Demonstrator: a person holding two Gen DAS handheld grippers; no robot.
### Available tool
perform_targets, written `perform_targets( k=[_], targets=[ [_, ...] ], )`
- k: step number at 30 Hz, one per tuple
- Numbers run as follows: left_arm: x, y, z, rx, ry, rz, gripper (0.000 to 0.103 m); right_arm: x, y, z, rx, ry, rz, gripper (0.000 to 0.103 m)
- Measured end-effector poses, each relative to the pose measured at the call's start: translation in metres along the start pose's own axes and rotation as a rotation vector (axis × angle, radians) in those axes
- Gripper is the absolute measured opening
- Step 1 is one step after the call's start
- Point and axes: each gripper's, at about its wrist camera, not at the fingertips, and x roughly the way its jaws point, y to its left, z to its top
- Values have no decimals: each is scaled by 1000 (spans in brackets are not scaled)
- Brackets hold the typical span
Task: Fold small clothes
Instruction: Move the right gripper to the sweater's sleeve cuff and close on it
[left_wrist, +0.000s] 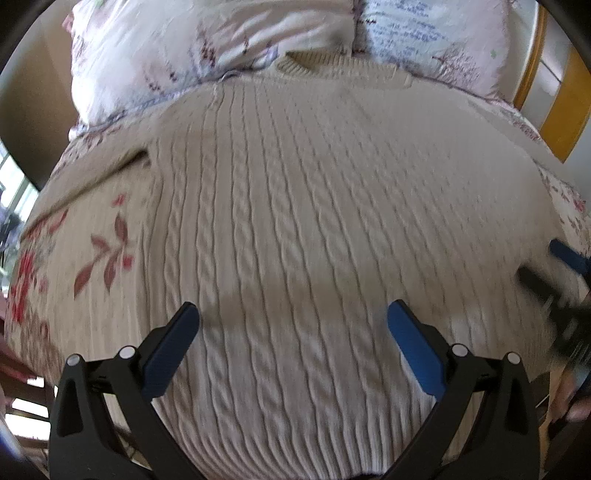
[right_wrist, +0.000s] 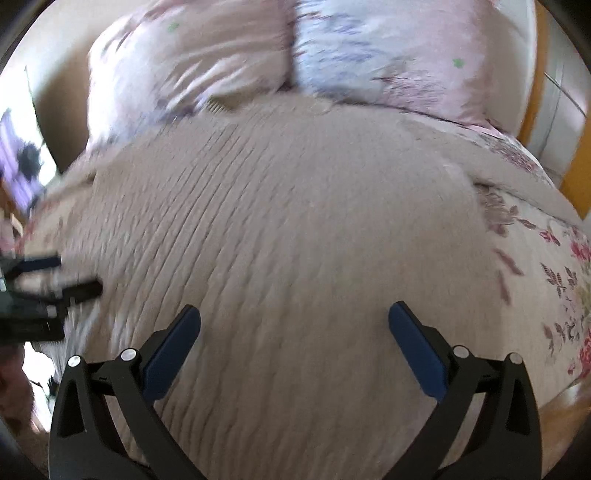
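Observation:
A cream cable-knit sweater lies spread flat on the bed, collar at the far end near the pillows. It also fills the right wrist view, blurred. My left gripper is open and empty, just above the sweater's lower half. My right gripper is open and empty above the sweater's right part. The right gripper shows at the right edge of the left wrist view; the left gripper shows at the left edge of the right wrist view.
A floral bedspread lies under the sweater, also in the right wrist view. Pink-and-white pillows lie at the head of the bed. A yellow wooden frame stands at the right.

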Motion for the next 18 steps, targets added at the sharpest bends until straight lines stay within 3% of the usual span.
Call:
perform_targets(
  k=[4,9,14,18],
  targets=[
    [-6,4,25,26,-86,-19,101,-12,-75,52,202,-84,-48,101],
    [-14,4,60,77,-183,10,101,-6,-186,97,483,-106,-165,85],
    [-13,3,87,84,-195,-34,101,10,-277,95,777,-75,-207,57],
    [-7,7,102,50,-190,-71,101,21,-332,76,987,-57,-201,52]
  ],
)
